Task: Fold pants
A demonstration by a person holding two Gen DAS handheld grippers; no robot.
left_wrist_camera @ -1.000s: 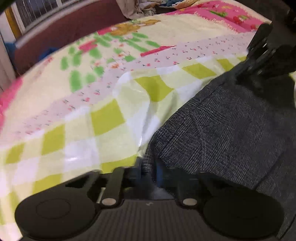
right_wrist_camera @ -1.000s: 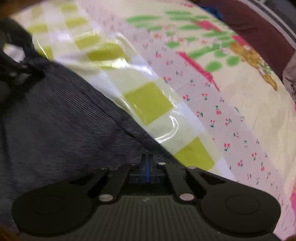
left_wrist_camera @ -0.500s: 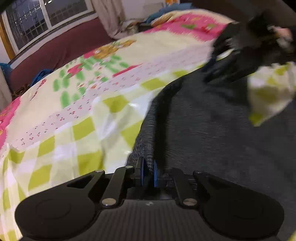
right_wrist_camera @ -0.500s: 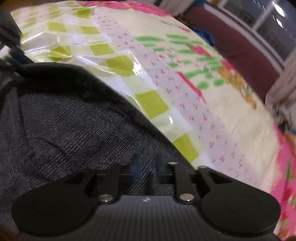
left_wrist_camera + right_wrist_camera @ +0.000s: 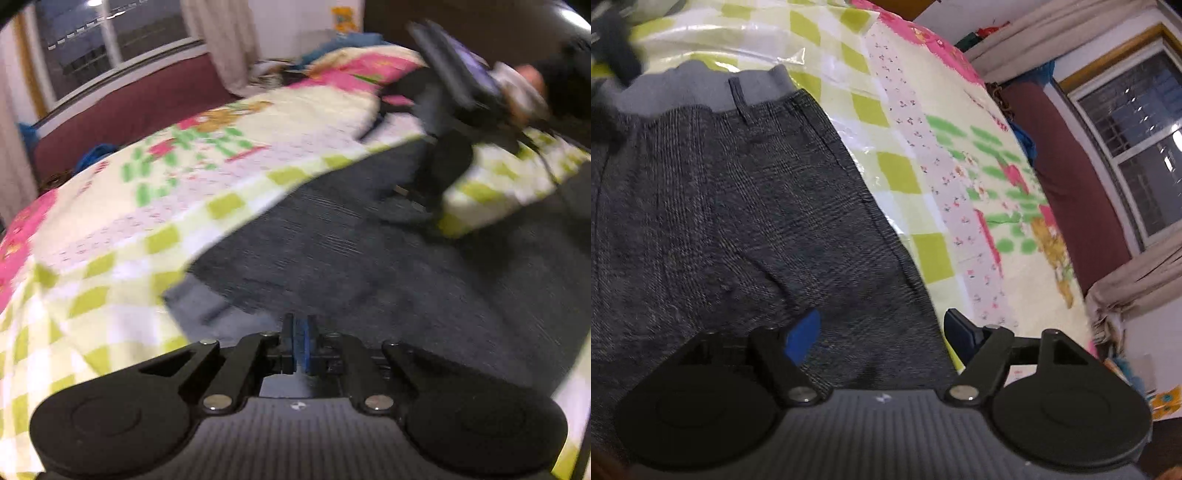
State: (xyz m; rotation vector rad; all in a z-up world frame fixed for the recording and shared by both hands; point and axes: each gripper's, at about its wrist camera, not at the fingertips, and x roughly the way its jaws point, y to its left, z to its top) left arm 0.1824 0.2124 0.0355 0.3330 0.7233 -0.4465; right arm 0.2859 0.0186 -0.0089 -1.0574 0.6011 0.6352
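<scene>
Lying under hand-held gripper (image 5: 881, 334), pants (image 5: 738, 206)

Left hand-held gripper (image 5: 300, 338) pads pressed together; right hand-held gripper (image 5: 882, 338) just opened wide, empty.

Pants (image 5: 746, 206) lie flat on the bed (image 5: 1015, 258), over a plastic sheet (image 5: 827, 74) spread on the bedspread; waistband (image 5: 701, 88) at the far end in the right wrist view, bedspread extending to the right of the pants. Beyond the bed's far edge: a low ledge (image 5: 122, 110) below a window (image 5: 110, 33), a curtain (image 5: 225, 40) beside it, loose items heaped at the bed's far end. Left claw (image 5: 300, 341) just above the pants near the waistband corner; right claw (image 5: 882, 338) above their near edge, one finger over the fabric, the other over the bedspread.
</scene>
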